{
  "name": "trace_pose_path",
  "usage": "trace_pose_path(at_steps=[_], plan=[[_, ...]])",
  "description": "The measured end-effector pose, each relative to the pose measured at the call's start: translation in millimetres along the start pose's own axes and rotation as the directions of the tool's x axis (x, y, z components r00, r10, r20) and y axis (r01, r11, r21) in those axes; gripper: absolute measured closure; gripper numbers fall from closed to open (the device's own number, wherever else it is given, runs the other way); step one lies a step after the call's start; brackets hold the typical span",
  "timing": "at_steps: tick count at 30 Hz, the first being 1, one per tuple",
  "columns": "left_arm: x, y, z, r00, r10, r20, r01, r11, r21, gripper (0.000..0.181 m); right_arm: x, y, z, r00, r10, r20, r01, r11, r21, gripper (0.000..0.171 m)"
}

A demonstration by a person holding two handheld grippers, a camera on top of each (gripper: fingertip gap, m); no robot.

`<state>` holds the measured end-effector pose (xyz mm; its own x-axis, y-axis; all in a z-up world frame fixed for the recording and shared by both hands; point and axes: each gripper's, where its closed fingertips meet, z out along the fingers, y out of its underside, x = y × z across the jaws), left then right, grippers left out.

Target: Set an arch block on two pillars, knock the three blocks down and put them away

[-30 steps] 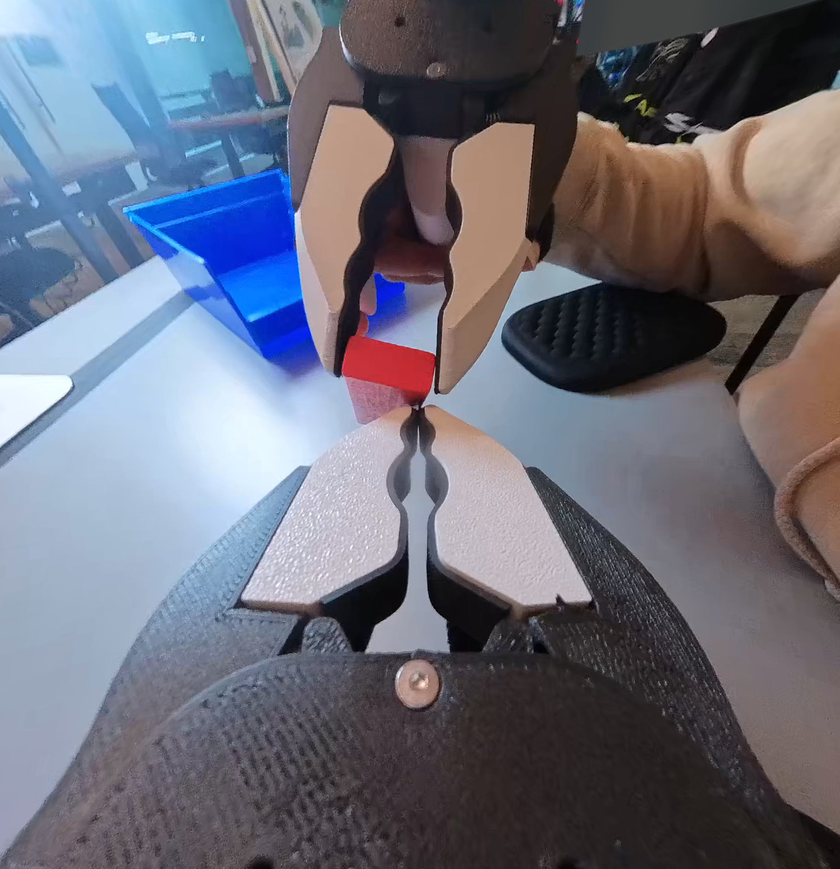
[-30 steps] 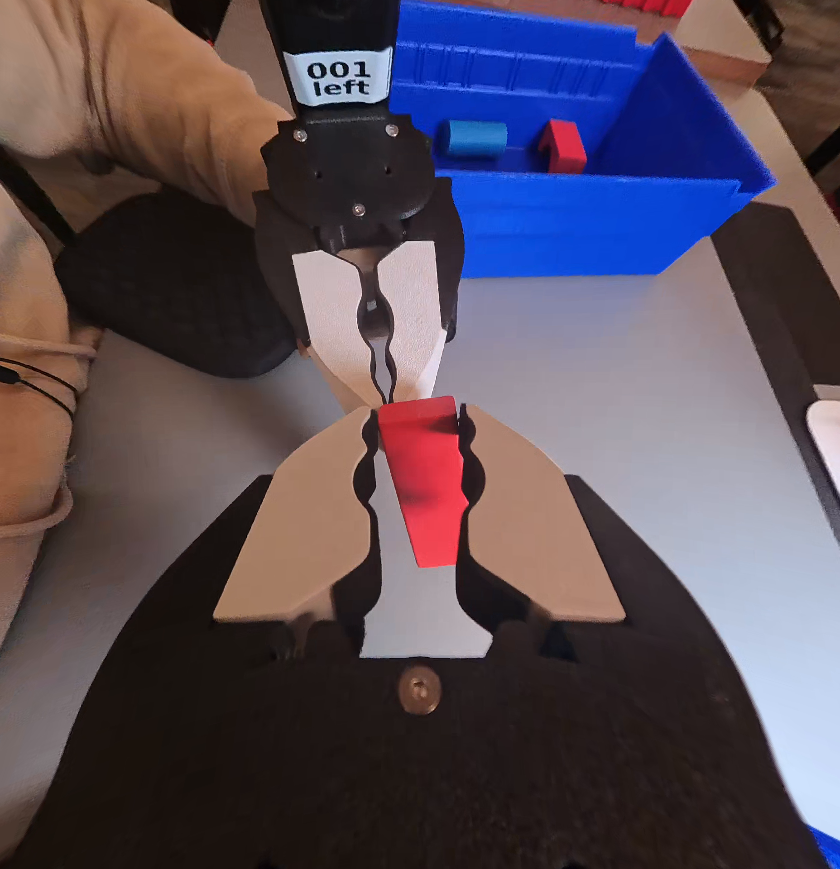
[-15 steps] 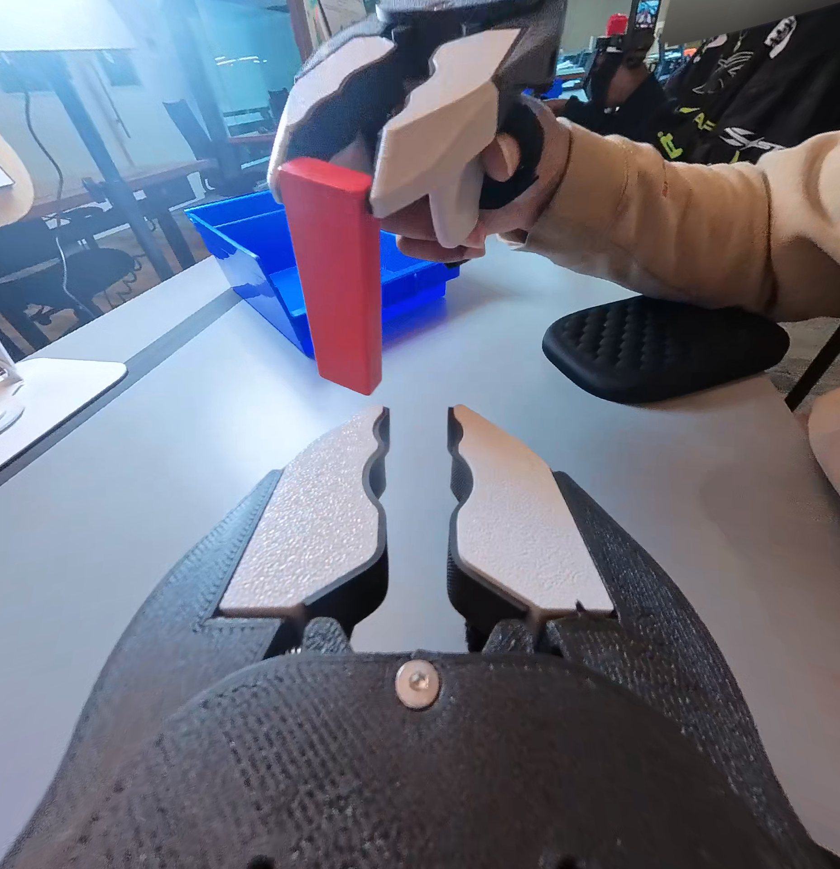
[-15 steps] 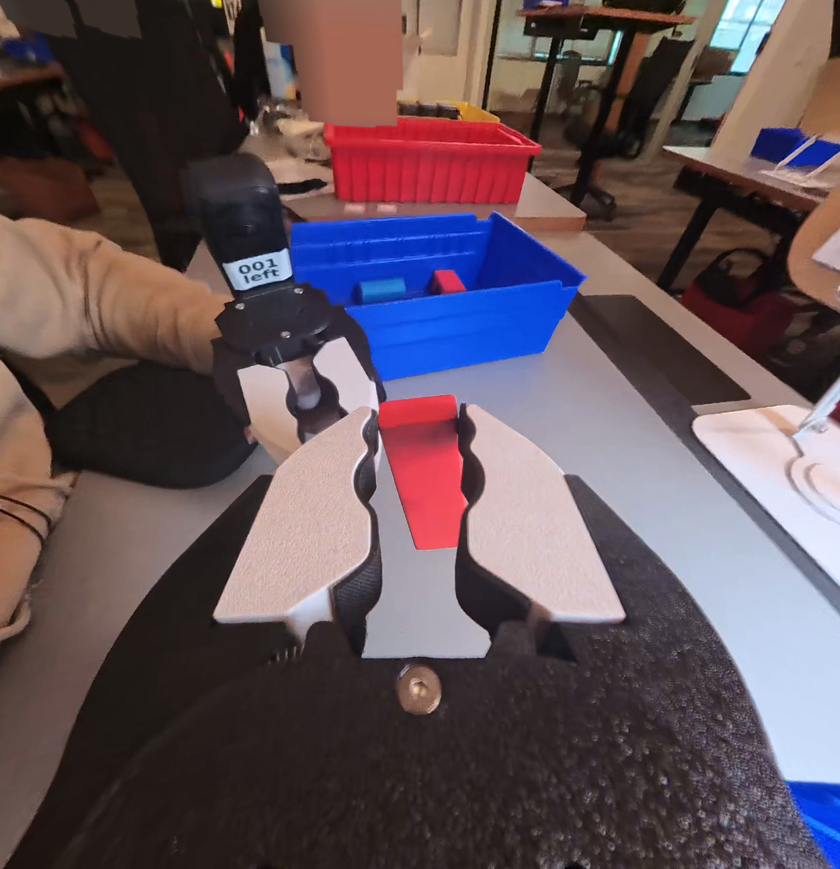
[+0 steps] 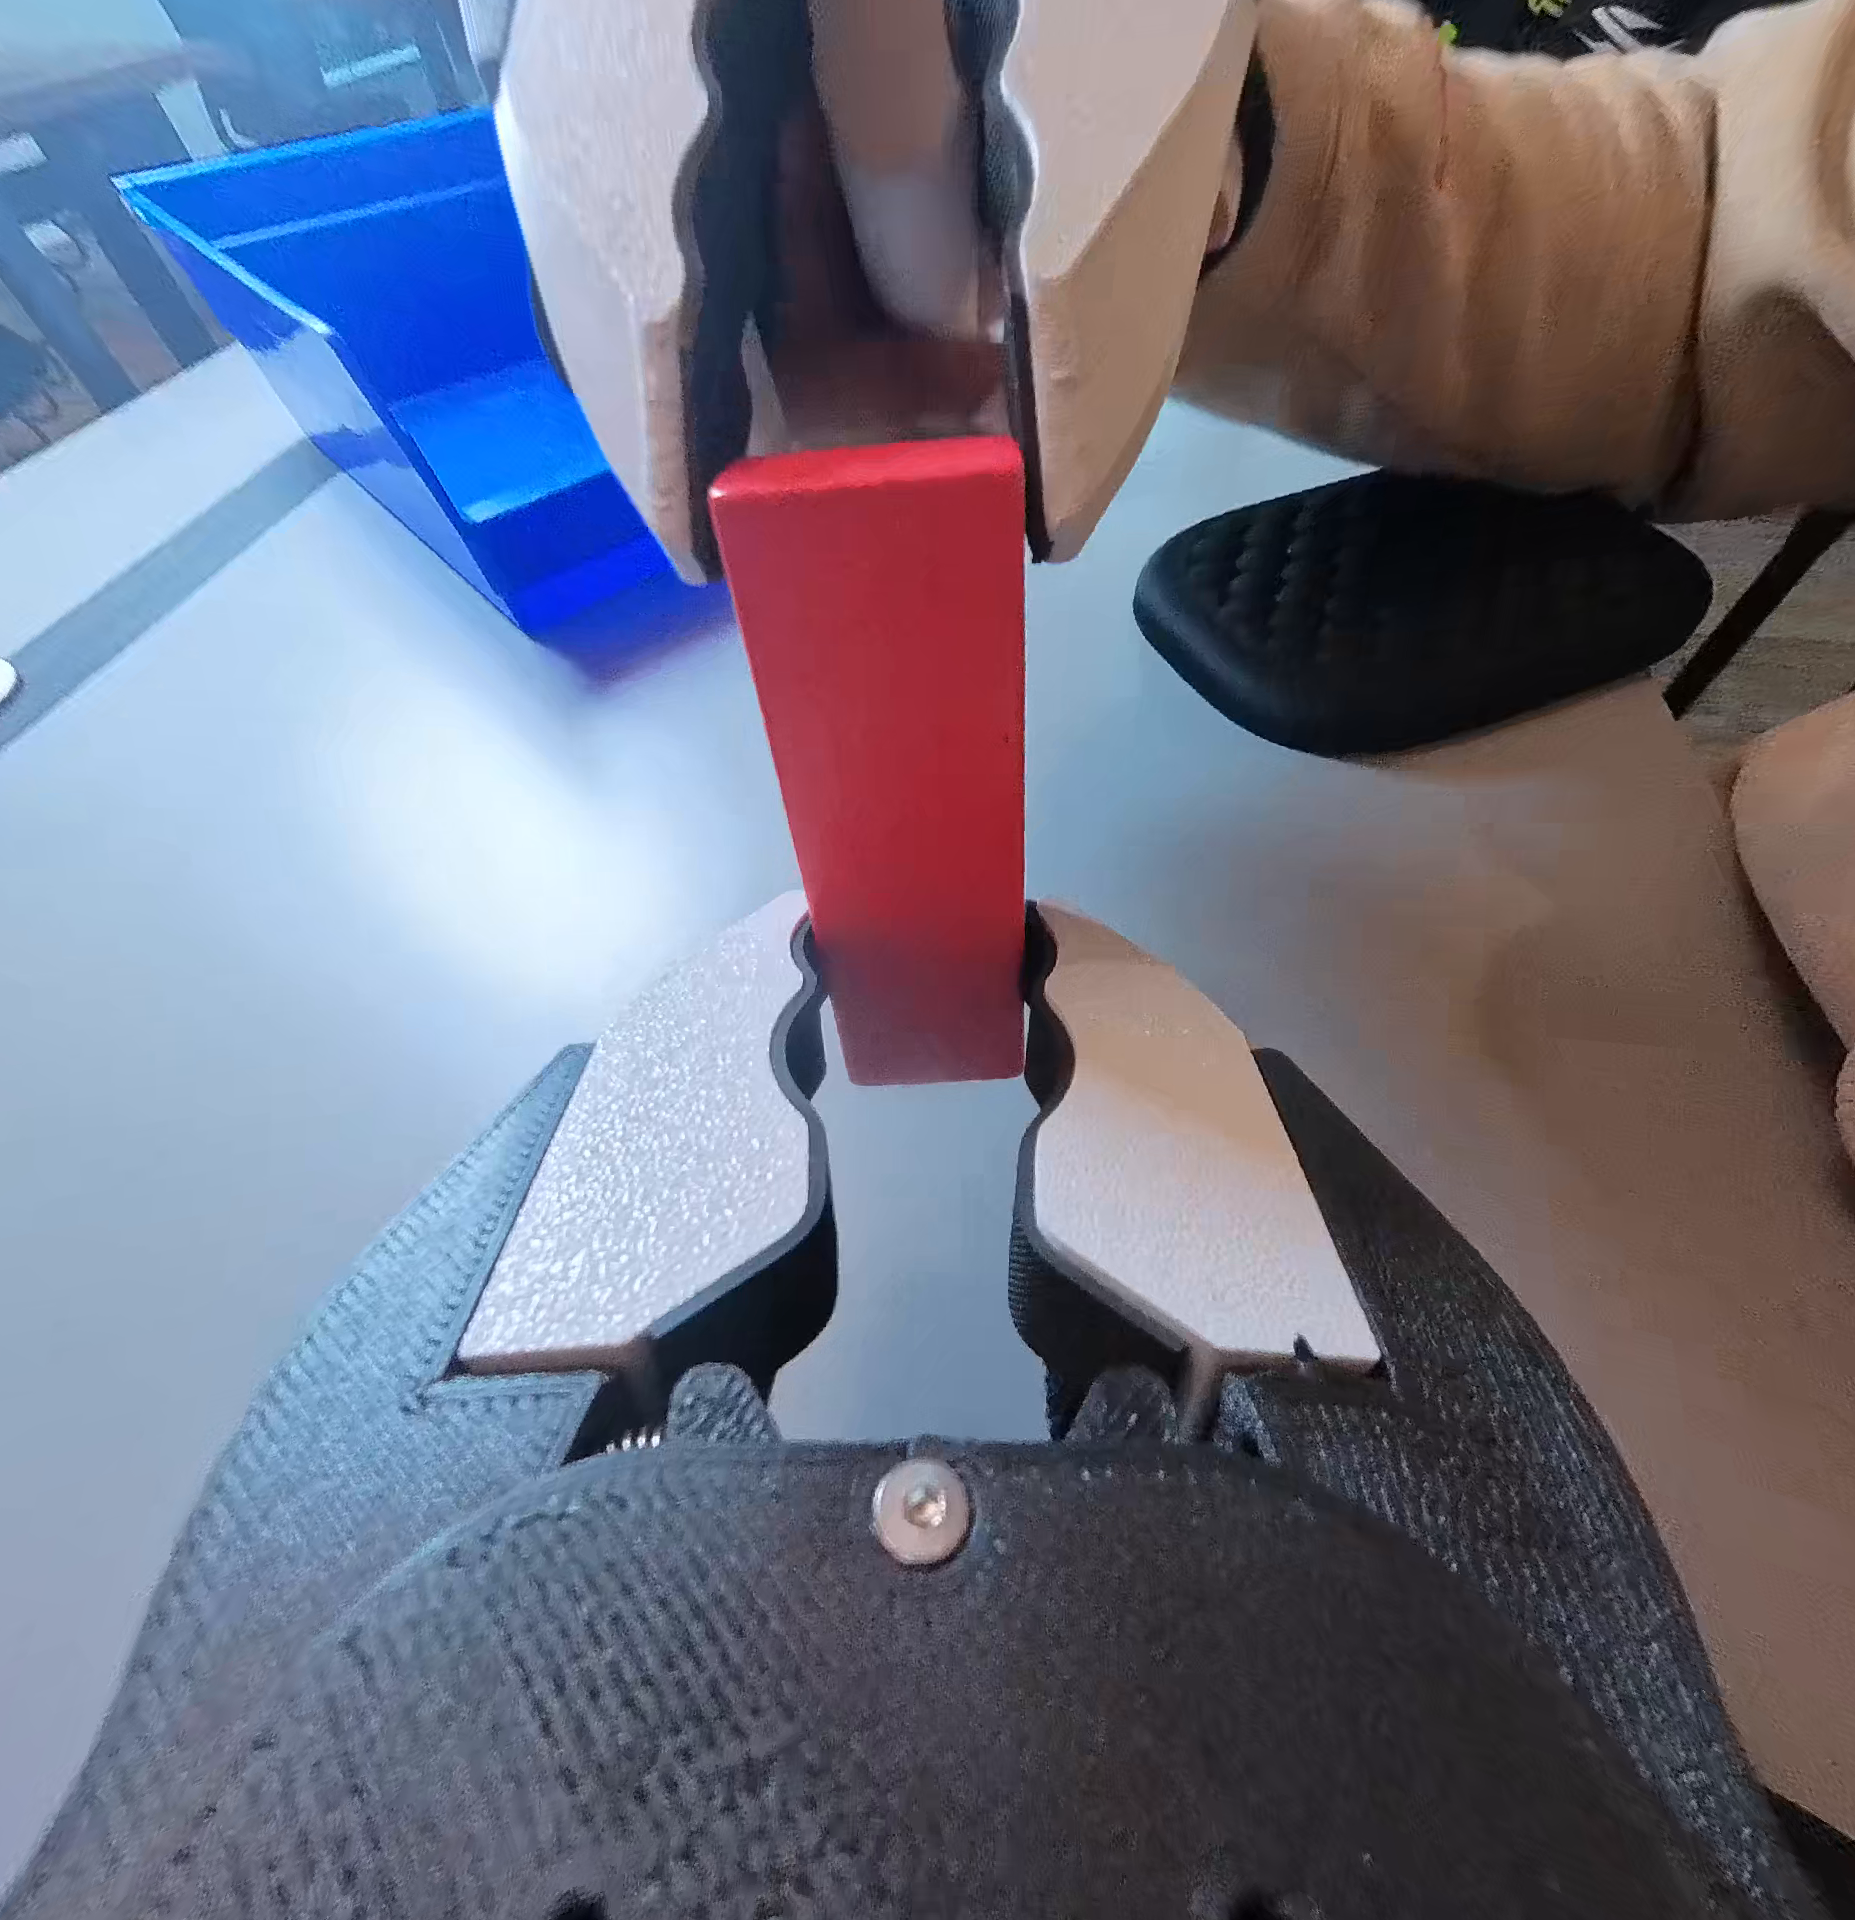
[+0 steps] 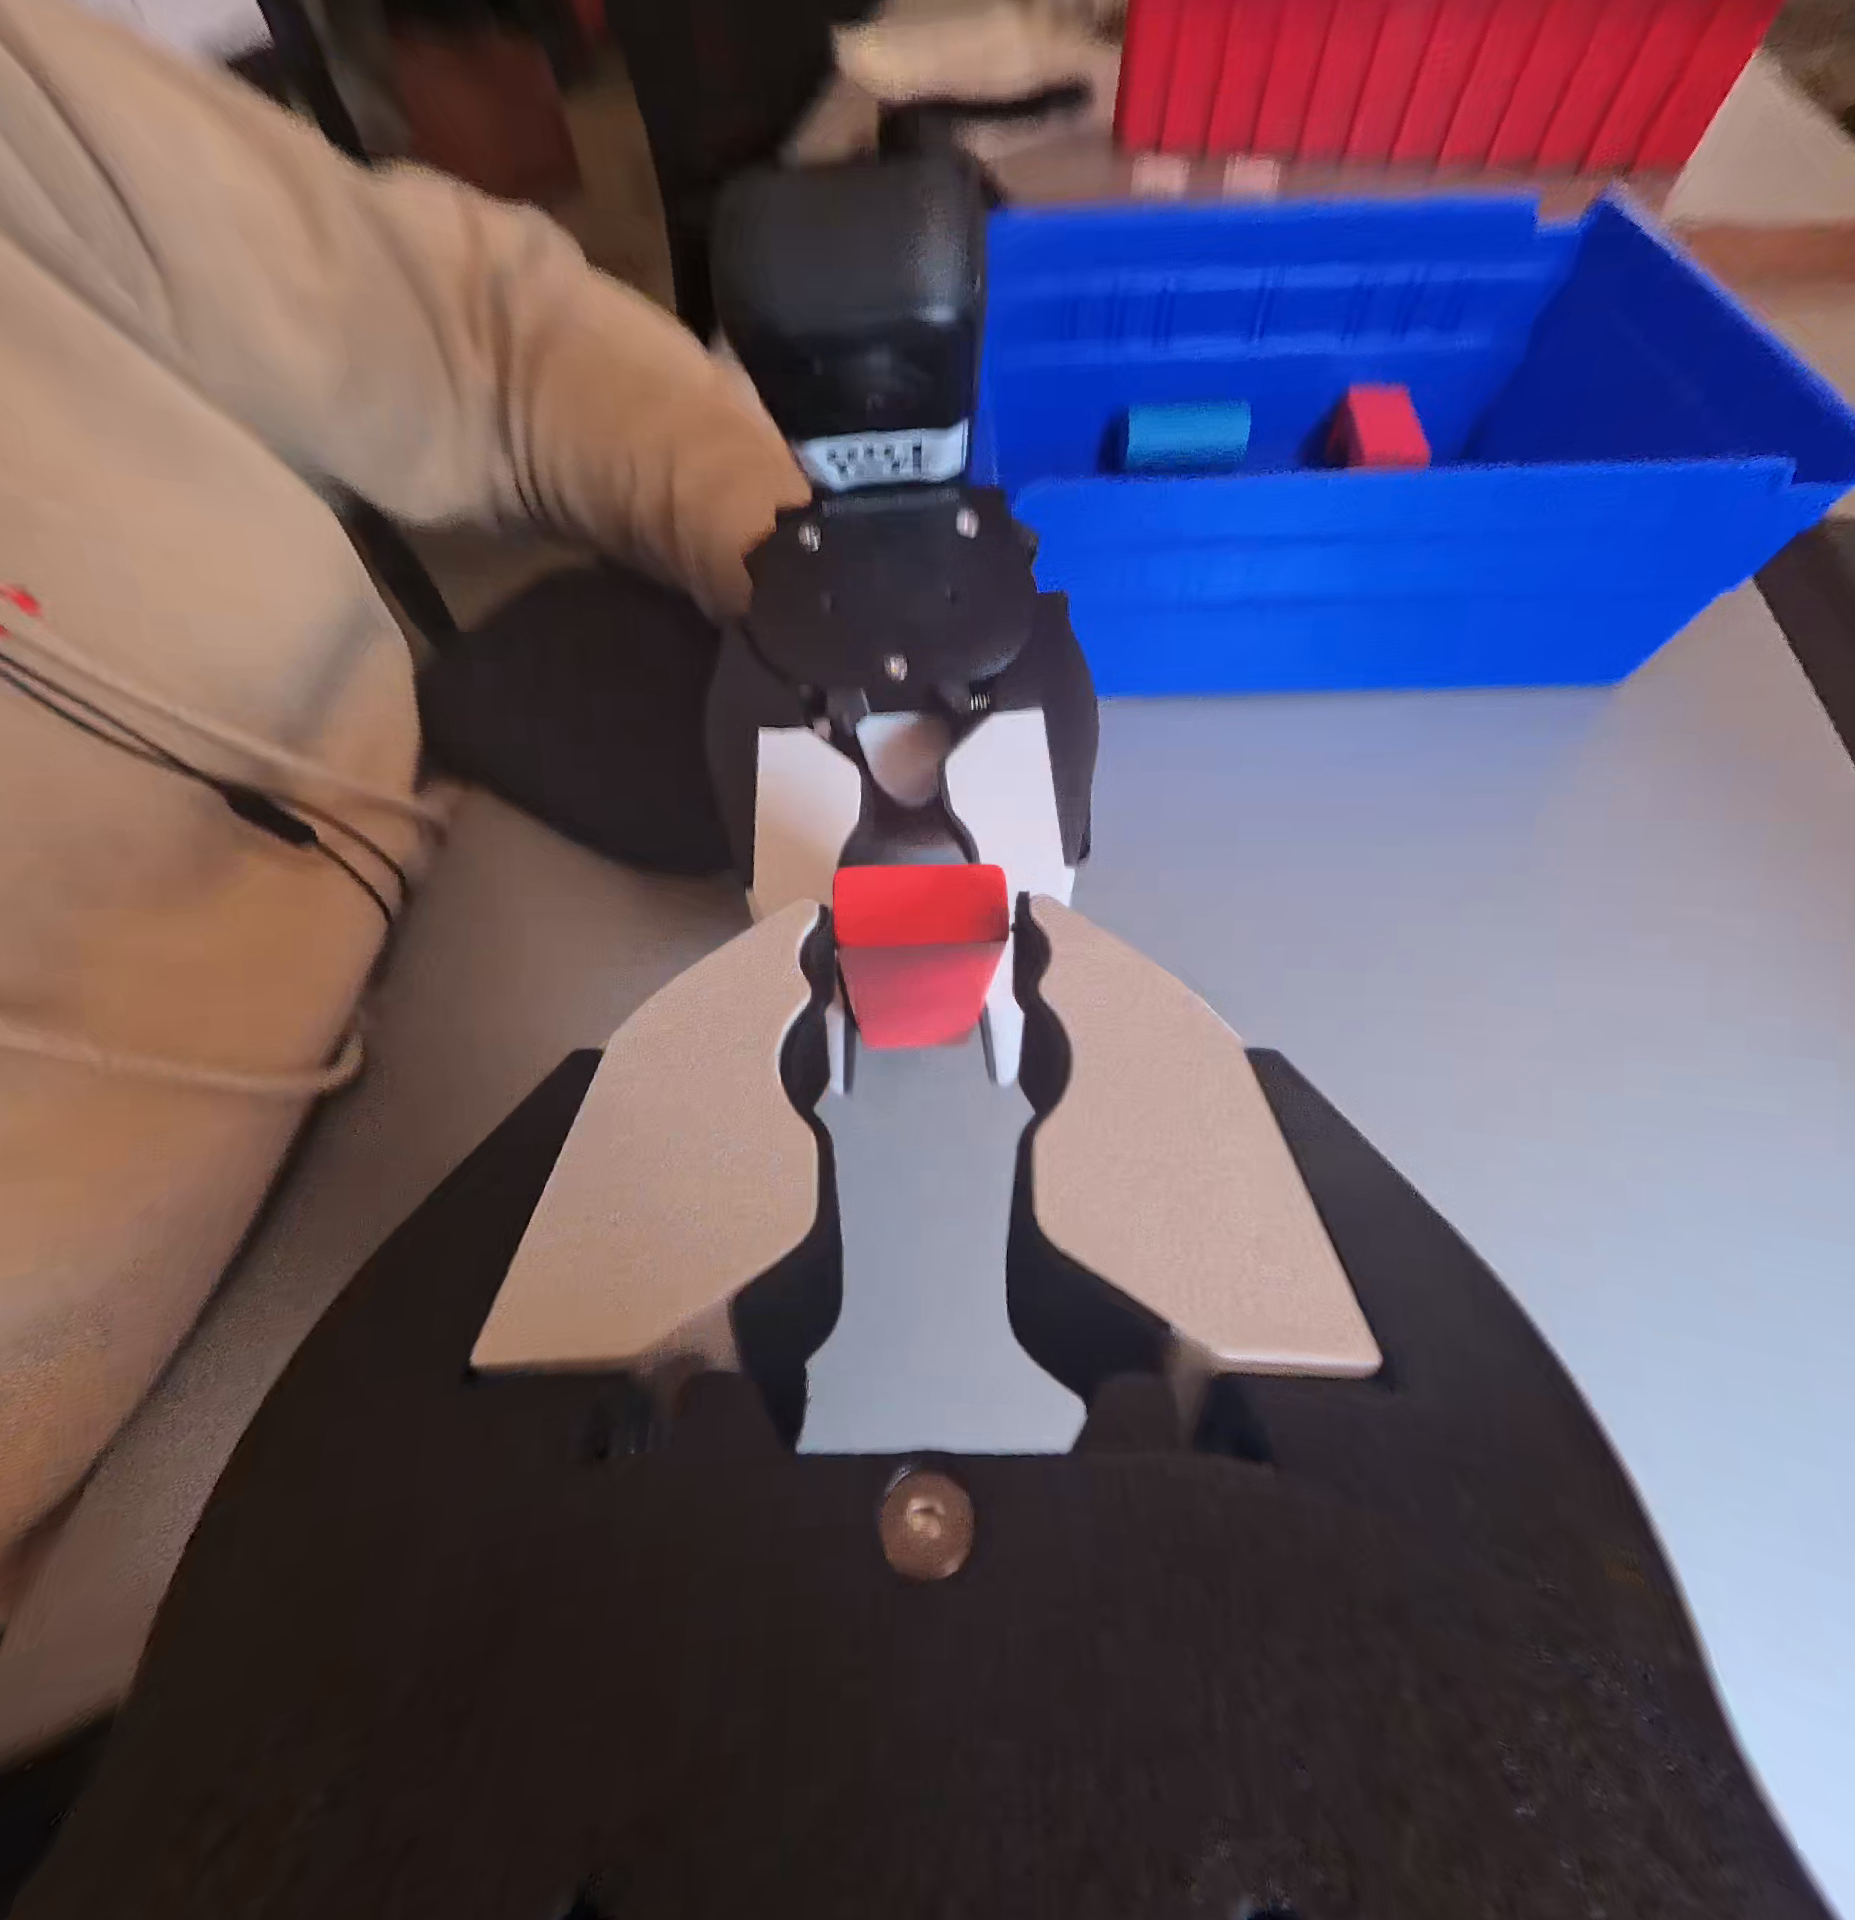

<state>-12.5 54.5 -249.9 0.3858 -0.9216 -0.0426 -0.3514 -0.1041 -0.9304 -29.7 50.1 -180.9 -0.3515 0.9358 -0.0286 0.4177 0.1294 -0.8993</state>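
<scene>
A long red pillar block (image 5: 881,727) hangs upright above the grey table (image 5: 279,883). My right gripper (image 5: 871,551) is shut on its upper end and shows in its own view (image 6: 920,909) around the block's top face (image 6: 918,904). My left gripper (image 5: 923,920) has its fingertips pressed on both sides of the block's lower end; it also shows in the right wrist view (image 6: 918,1070). A blue bin (image 6: 1422,582) behind holds a blue block (image 6: 1183,436) and a red arch block (image 6: 1375,431).
The blue bin (image 5: 383,312) stands at the far left of the left wrist view. A black padded rest (image 5: 1422,613) lies beside a person's beige sleeve (image 5: 1474,260). A red bin (image 6: 1422,83) sits on another table behind. The gap from one gripper's tips to the other's is roughly 7 centimetres.
The right gripper has swung the red block upright and brought it down between my left fingers. The left jaws widened and now sit on the block's lower end.
</scene>
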Motion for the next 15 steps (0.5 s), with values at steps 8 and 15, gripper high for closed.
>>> trace_pose_path(at_steps=[8, 15], plan=[[2, 3, 4, 1.0, 0.024, 0.011, -0.024, 0.999, -0.04, 0.146, 3, 18, 6, 0.976, -0.219, -0.024, 0.182, 0.864, -0.469, 0.145], [0, 6, 4, 1.0, 0.024, 0.018, -0.023, 0.998, -0.06, 0.146, 0, 9, 12, 0.989, -0.148, 0.027, 0.139, 0.83, -0.539, 0.126]])
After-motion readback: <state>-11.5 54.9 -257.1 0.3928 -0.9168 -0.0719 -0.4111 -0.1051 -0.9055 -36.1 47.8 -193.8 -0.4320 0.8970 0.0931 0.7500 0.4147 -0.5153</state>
